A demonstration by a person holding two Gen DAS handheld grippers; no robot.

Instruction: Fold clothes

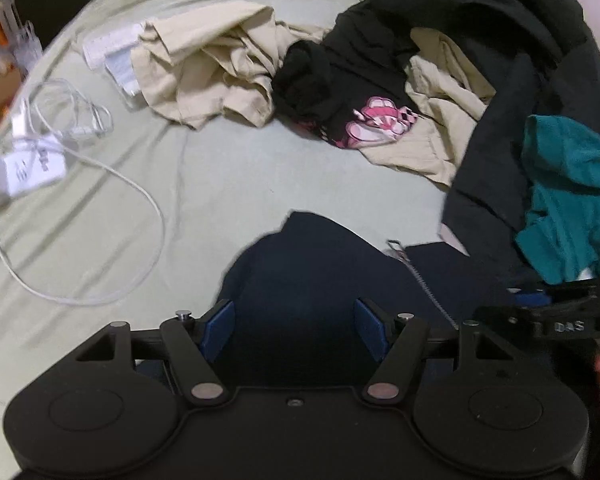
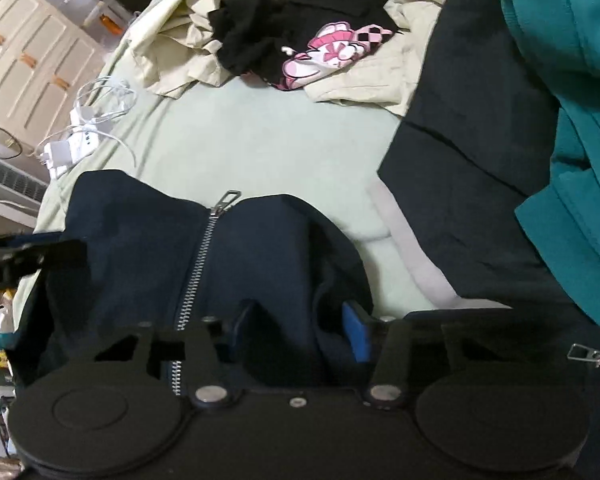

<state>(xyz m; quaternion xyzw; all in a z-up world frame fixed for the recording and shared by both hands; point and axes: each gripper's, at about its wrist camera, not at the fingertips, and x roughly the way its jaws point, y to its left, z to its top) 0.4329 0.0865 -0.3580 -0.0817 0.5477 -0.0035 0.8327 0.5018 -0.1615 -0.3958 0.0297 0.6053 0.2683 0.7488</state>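
A navy zip-up garment (image 1: 300, 264) lies on the pale green bed sheet (image 1: 228, 176); its silver zipper (image 2: 198, 264) runs up the middle in the right wrist view. My left gripper (image 1: 294, 328) is open, its blue pads (image 1: 220, 326) spread over the navy cloth. My right gripper (image 2: 298, 332) is open, and a fold of the navy garment (image 2: 280, 248) lies between its blue pads (image 2: 358, 332). The right gripper's body shows at the right edge of the left wrist view (image 1: 560, 320).
A heap of clothes lies beyond: beige garments (image 1: 208, 68), a black shirt with a pink print (image 1: 380, 120), a dark garment (image 1: 496, 152) and a teal one (image 1: 572, 192). White chargers and cables (image 1: 40, 160) lie at the left. White drawers (image 2: 32, 56) stand beside the bed.
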